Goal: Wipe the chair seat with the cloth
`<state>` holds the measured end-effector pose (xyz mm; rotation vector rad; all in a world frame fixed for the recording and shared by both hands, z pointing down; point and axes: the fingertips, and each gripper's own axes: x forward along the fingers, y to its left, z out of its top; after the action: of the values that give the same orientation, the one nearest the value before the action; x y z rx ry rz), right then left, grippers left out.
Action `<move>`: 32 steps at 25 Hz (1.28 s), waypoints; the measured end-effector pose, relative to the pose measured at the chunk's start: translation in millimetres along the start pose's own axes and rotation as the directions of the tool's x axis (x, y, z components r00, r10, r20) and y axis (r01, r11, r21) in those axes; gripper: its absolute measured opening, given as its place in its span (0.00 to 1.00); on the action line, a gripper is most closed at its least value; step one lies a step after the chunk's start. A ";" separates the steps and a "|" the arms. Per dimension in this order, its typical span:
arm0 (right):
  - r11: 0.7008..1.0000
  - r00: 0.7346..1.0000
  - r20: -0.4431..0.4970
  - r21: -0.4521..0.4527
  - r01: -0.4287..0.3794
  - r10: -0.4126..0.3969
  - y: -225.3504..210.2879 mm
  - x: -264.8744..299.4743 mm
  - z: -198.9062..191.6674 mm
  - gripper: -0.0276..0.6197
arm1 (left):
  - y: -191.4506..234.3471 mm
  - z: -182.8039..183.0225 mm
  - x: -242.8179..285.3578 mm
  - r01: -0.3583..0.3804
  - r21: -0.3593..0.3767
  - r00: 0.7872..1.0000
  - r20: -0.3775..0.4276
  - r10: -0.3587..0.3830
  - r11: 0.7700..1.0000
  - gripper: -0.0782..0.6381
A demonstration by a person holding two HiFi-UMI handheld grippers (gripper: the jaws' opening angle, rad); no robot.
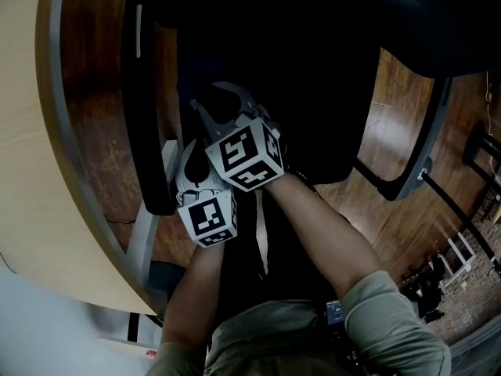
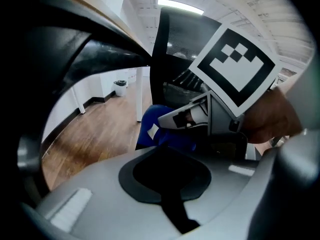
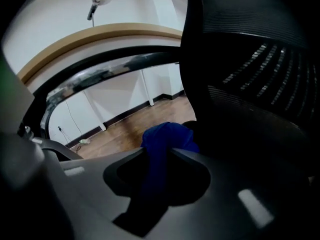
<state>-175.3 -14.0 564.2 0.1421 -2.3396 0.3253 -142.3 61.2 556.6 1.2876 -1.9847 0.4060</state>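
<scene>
**Right hand-held gripper clamped on blue cloth at the chair seat's left side**

The right hand-held gripper [image 3: 167, 151] was narrowed onto a blue cloth [image 3: 167, 134]. The cloth ran up through the gap between both jaws and bunched in a lump just past the tips. Its lower part trailed back into the dark hollow between the jaws.

The left hand-held gripper [image 2: 162, 150] had its jaws brought together with nothing between them. It sat just behind and beside the right one, and its camera looked straight at the right one's marker cube [image 2: 235, 64]. The same cloth showed there under the right gripper's jaws, with a small white tag [image 2: 152, 130] on it.

In the head view both grippers were close together over the left part of the black chair seat [image 1: 313, 92], near the left armrest [image 1: 145, 131]. The cloth lay low at that left side of the seat. The seat was too dark to tell whether the cloth touched it.

The mesh backrest [image 3: 250, 59] rose on the right in the right gripper view. A curved light-wood bench [image 1: 31, 131] ran along the left, beyond the armrest. Brown wood floor [image 1: 391, 108] showed on both sides of the chair. The right armrest [image 1: 415, 155] stood well apart from the grippers. Bare forearms [image 1: 329, 233] reached in from the bottom of the head view.
</scene>
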 end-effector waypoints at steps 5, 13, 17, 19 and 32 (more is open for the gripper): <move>0.996 0.997 -0.013 0.050 0.080 -0.079 -24.8 -14.9 -14.7 0.19 | -9.3 1.9 6.8 0.053 0.071 0.999 -0.008 -0.053 0.996 0.12; 0.956 0.969 -0.045 0.158 0.245 -0.241 -92.7 -81.3 -49.3 0.19 | -43.0 30.2 12.5 0.067 0.150 0.998 0.009 -0.069 0.986 0.11; 0.905 0.936 -0.070 0.240 0.352 -0.346 -135.0 -128.5 -75.6 0.19 | -92.1 41.4 11.8 0.129 0.198 0.991 0.020 -0.135 0.972 0.11; 0.871 0.917 -0.081 0.288 0.397 -0.391 -152.5 -152.3 -92.7 0.19 | -118.4 41.0 9.7 0.165 0.215 0.985 0.017 -0.172 0.963 0.11; 0.625 0.796 -0.177 0.531 0.573 -0.579 -220.4 -260.9 -196.0 0.19 | -231.6 25.9 -2.5 0.289 0.299 0.955 -0.029 -0.294 0.909 0.12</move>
<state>185.9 -170.6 555.7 1.1697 -1.9902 0.6742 52.9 -57.2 509.4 1.7556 -1.7499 0.5662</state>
